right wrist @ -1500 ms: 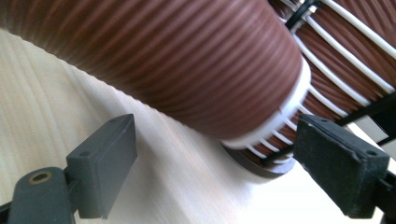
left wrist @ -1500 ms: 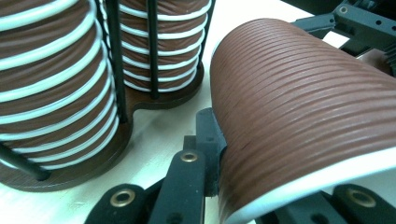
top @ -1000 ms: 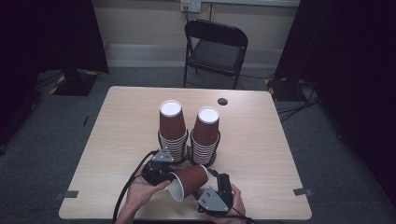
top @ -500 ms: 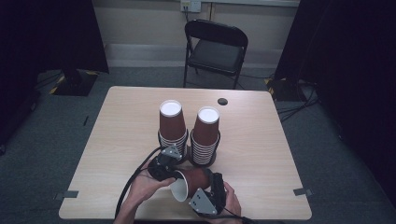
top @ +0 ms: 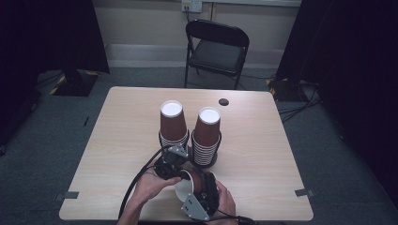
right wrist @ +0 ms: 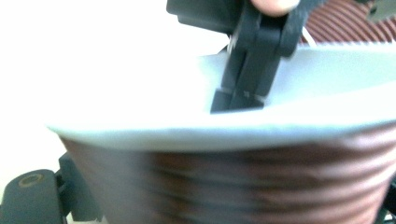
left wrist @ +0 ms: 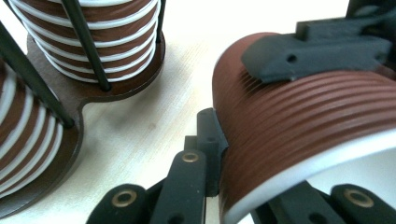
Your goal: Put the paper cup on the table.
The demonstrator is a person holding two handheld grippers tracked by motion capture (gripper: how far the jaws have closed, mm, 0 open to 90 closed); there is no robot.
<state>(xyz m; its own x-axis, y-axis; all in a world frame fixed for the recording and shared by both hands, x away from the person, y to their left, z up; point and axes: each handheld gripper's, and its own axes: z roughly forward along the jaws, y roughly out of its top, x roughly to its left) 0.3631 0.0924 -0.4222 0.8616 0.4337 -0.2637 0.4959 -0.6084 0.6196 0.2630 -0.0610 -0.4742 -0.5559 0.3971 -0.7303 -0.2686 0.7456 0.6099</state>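
table [top: 117, 140]: pale wood, broad bare areas left, right and far side; near edge close under the hands. folding chair [top: 217, 47]: beyond far edge. cup stacks in holder [top: 190, 131]: two, mid-table, just beyond the grippers. ribbed brown cup [top: 188, 183]: lying sideways near front edge, white mouth toward the person. left gripper [top: 171, 164]: clamped on the cup's wall, one jaw inside. right gripper [top: 202, 197]: jaws clasp the cup body.
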